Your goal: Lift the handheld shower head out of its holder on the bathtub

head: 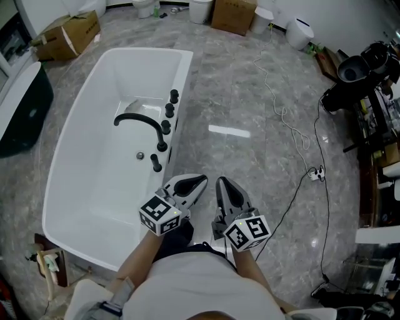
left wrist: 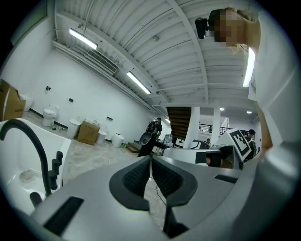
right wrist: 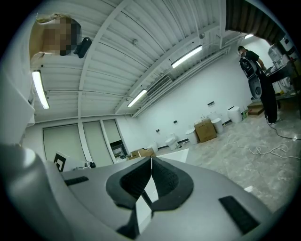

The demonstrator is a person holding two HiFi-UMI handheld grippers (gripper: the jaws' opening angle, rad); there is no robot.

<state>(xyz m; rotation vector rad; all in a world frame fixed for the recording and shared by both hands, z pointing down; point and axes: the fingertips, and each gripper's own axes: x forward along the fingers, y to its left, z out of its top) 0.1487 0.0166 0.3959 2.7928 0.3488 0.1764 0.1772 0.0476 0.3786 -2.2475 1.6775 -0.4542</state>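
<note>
Approaching tub (head: 150, 50): left hand-held gripper (head: 201, 181) and right hand-held gripper (head: 222, 182) both closed tight, empty, near rim.
Shower head (head: 155, 164): likely nearest black fitting, seated on rim.
Next: open jaws, reach it.

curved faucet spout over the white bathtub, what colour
The curved faucet spout is black, clearest in the head view.

Warehouse showroom: bathtub (head: 94, 181), toilets (left wrist: 49, 116), cartons (head: 233, 14)

No txt, brand or no. legible anywhere. Faint print on far cardboard box (head: 234, 15), too small to read.
</note>
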